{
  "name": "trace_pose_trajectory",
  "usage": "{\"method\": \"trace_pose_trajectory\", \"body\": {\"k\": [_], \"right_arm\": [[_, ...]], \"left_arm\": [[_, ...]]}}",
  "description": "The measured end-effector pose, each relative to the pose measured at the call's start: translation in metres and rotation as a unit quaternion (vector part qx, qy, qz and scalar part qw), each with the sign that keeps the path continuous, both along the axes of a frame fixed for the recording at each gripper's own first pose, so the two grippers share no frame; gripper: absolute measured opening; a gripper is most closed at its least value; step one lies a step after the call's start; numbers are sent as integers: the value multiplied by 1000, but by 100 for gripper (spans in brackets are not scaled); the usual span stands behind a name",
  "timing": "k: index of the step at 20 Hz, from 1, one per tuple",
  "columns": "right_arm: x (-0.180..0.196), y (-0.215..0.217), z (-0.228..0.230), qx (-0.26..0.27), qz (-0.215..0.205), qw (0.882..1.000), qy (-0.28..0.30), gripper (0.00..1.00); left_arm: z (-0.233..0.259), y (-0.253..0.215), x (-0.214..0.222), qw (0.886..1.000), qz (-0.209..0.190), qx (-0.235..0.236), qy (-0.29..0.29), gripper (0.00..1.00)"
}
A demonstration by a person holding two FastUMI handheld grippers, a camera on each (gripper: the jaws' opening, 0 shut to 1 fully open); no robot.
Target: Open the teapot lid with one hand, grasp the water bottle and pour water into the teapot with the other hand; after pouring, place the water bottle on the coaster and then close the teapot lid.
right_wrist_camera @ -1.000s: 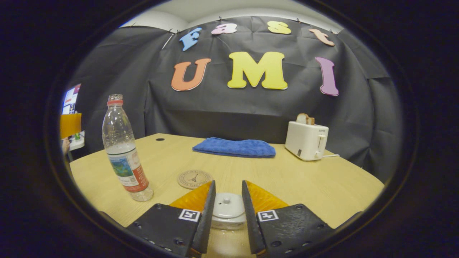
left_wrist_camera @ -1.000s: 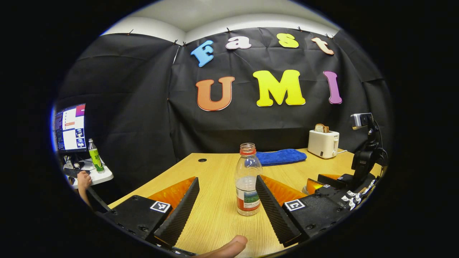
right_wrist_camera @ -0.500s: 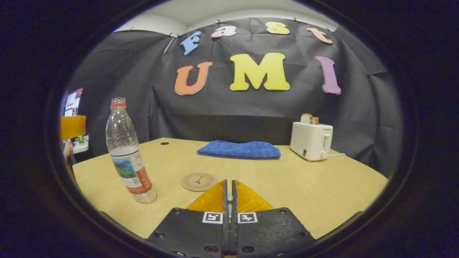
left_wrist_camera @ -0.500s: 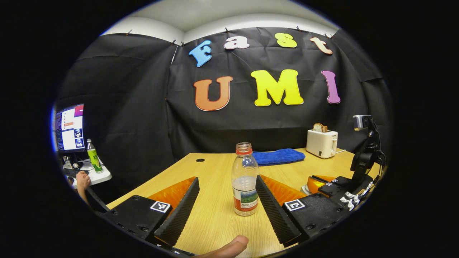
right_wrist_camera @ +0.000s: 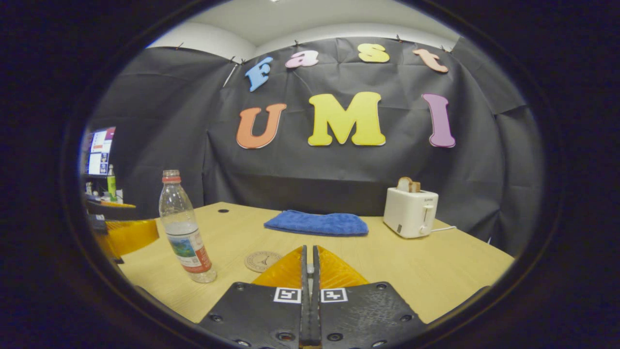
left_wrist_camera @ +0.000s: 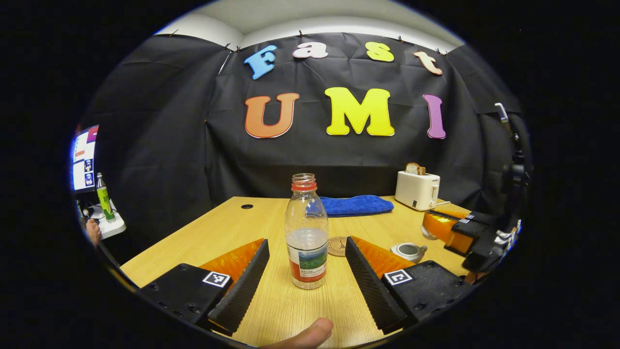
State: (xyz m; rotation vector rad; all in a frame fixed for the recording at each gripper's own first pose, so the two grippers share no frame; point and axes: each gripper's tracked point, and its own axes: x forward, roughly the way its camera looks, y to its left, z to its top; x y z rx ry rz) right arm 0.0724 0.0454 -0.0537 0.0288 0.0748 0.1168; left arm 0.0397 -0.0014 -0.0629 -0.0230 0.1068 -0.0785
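In the left gripper view, the left gripper [left_wrist_camera: 304, 271] has its fingers spread wide apart, and the water bottle [left_wrist_camera: 306, 232] stands upright on the wooden table [left_wrist_camera: 227, 232] between them, touching neither finger. The bottle has no cap and is about half full. Just behind it lies the round coaster [left_wrist_camera: 337, 245], partly hidden by the right finger. To the right of the coaster stands the teapot [left_wrist_camera: 409, 251] without its lid. Beside and above it is the right gripper [left_wrist_camera: 428, 225]; a small white piece shows at its tip, but I cannot tell if this is the lid.

In the right gripper view, the right gripper's fingers [right_wrist_camera: 290, 264] are closed together; what is between them is hidden. The bottle [right_wrist_camera: 186, 228] stands to the left, the coaster [right_wrist_camera: 261, 261] near the fingertips. Farther back lie a folded blue towel [right_wrist_camera: 317, 224] and a white toaster [right_wrist_camera: 410, 211] with bread in it. At the far left are a monitor [left_wrist_camera: 82, 157] and a green bottle [left_wrist_camera: 102, 198].
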Motion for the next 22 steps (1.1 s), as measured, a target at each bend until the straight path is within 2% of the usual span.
{"method": "trace_pose_trajectory", "body": {"k": [5,7,13,18,21,22], "right_arm": [[-31,-47,13,-13,-26,1000,-6,0],[-39,-60,14,-18,-32,999,-5,0],[-45,-75,4,-19,-29,999,12,0],[-44,-87,11,-6,-39,999,7,0],[-46,-87,14,1,-42,999,2,0],[-46,-87,13,-2,-42,999,2,0]], "left_arm": [[-27,-10,15,999,-28,17,-8,99],[-31,-9,24,999,-26,12,-15,99],[-33,-9,47,999,-28,-11,-33,99],[-41,1,71,999,-20,-2,-25,99],[-39,-5,76,999,-34,-5,-27,92],[-37,-9,75,999,-40,-5,-28,83]]}}
